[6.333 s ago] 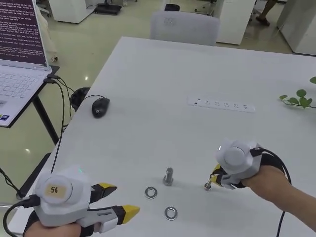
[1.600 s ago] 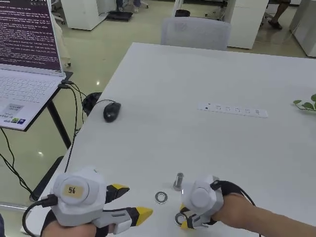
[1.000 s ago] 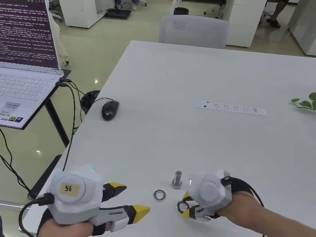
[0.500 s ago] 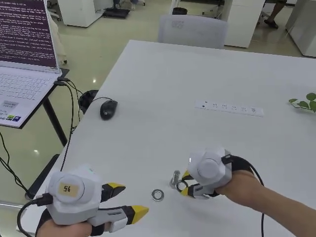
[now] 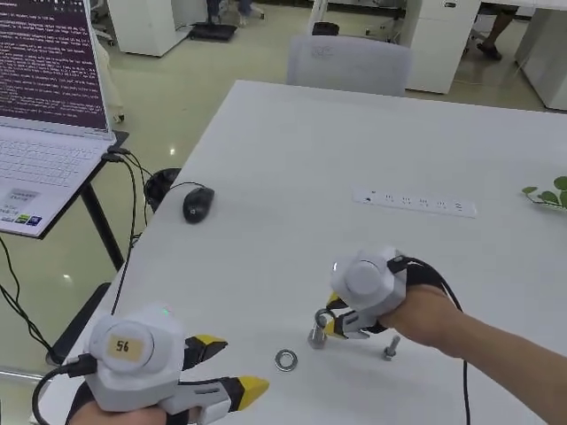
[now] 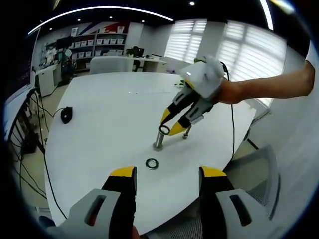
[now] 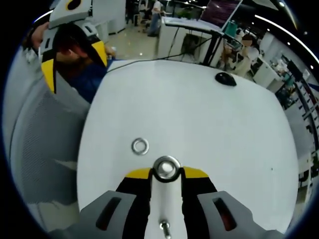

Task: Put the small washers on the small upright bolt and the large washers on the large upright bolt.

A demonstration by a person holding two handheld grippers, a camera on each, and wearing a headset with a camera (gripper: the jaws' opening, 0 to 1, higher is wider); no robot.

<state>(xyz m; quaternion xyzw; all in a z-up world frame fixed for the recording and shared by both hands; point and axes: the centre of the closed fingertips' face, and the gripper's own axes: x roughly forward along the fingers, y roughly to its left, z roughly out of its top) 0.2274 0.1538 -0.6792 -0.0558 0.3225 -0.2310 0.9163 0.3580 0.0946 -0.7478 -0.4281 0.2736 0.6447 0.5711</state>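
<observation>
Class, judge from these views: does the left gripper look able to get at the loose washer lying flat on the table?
Probably yes. The left gripper is open, with bare table between it and the loose washer; the right gripper, holding another washer, is at the bolt beyond.

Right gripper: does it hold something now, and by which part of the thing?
Yes. The right gripper pinches a washer by its rim, at the jaw tips, close to the top of the large bolt.
</observation>
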